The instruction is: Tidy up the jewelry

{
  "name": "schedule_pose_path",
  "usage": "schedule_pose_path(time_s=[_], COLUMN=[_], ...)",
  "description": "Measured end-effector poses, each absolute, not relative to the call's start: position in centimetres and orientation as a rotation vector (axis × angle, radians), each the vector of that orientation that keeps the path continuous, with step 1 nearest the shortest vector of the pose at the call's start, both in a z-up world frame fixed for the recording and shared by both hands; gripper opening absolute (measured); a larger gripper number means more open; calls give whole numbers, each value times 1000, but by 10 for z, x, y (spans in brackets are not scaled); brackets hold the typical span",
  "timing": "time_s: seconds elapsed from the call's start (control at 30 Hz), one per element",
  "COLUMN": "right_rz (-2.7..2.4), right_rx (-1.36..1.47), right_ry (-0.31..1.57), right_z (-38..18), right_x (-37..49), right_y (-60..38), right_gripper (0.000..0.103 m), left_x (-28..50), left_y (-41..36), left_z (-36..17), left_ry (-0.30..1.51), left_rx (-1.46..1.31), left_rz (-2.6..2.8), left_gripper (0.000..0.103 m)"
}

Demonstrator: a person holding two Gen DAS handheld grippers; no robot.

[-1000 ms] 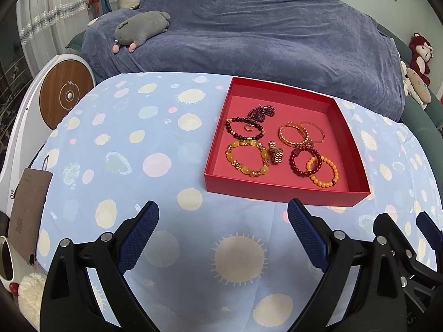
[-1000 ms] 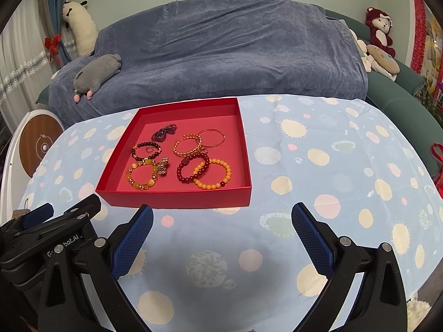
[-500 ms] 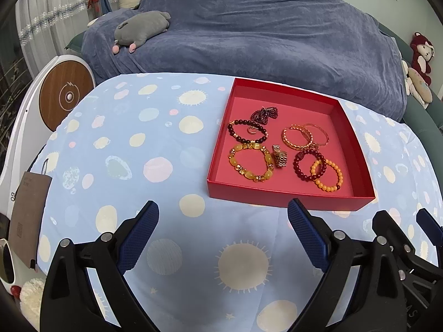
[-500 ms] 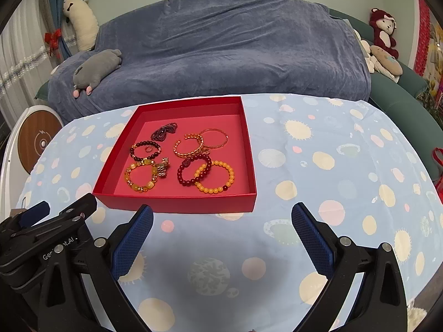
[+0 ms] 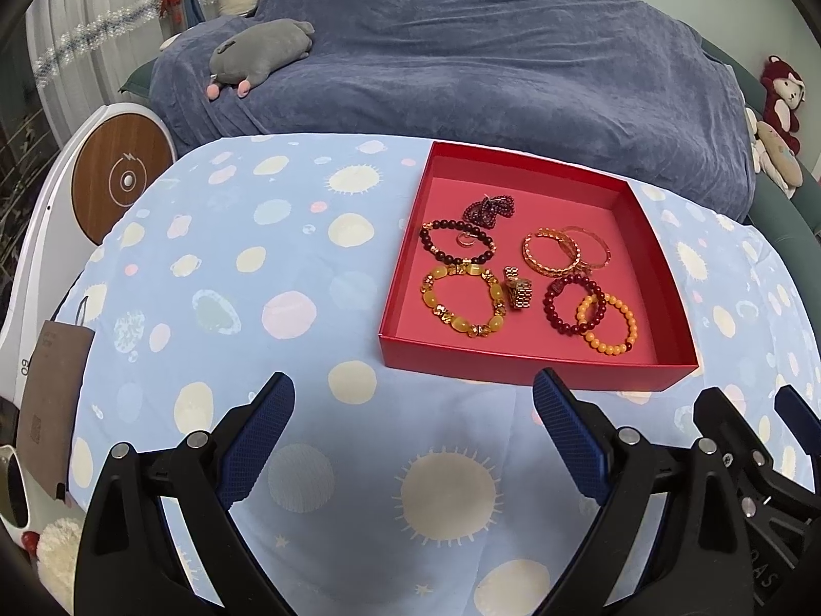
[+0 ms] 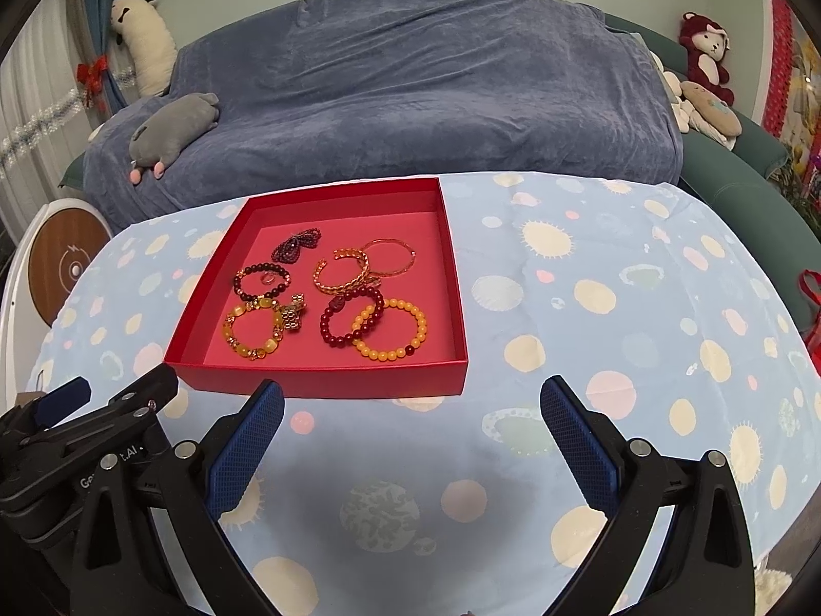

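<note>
A shallow red box (image 5: pixel 533 364) (image 6: pixel 318 382) sits on a table with a light blue spotted cloth. In it lie several bracelets: a yellow beaded one (image 5: pixel 462 303) (image 6: pixel 254 331), a dark beaded one (image 5: pixel 456 241), a gold chain cuff (image 5: pixel 549 251) (image 6: pixel 341 269), a dark red one (image 5: pixel 572 303) (image 6: pixel 351 321), an orange one (image 5: pixel 608 323) (image 6: pixel 390 328), a dark bead cluster (image 5: pixel 487 210) and a gold ring piece (image 5: pixel 518 290). My left gripper (image 5: pixel 413 410) and right gripper (image 6: pixel 410 410) are both open and empty, hovering in front of the box.
A sofa under a blue cover (image 5: pixel 462 66) stands behind the table, with a grey plush toy (image 5: pixel 261 51) on it. A white round device with a wooden face (image 5: pixel 120 179) and a brown paper bag (image 5: pixel 49 400) are at the left. The cloth (image 6: pixel 616 308) extends to the right of the box.
Both grippers have drawn back and risen slightly, so the box sits a little farther away and more centred. Nothing in the box moved. Both stay open.
</note>
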State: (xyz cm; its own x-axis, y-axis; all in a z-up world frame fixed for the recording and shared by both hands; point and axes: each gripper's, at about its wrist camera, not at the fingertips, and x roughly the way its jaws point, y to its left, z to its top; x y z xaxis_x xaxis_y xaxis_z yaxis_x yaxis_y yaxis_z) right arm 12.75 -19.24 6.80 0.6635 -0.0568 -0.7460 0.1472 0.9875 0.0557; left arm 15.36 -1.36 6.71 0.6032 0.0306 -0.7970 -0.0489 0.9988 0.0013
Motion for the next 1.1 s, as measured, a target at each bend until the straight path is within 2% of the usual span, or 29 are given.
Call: schedule_pose_path(time_s=[1.1], right_rz=[-117], right_rx=[118], right_ry=[834], right_z=[69], right_x=[126], right_y=[-194], right_gripper=[97], left_x=[159], left_y=[-16], left_z=[65], left_ry=[927], left_rx=[-1], left_rz=[43], left_gripper=[91])
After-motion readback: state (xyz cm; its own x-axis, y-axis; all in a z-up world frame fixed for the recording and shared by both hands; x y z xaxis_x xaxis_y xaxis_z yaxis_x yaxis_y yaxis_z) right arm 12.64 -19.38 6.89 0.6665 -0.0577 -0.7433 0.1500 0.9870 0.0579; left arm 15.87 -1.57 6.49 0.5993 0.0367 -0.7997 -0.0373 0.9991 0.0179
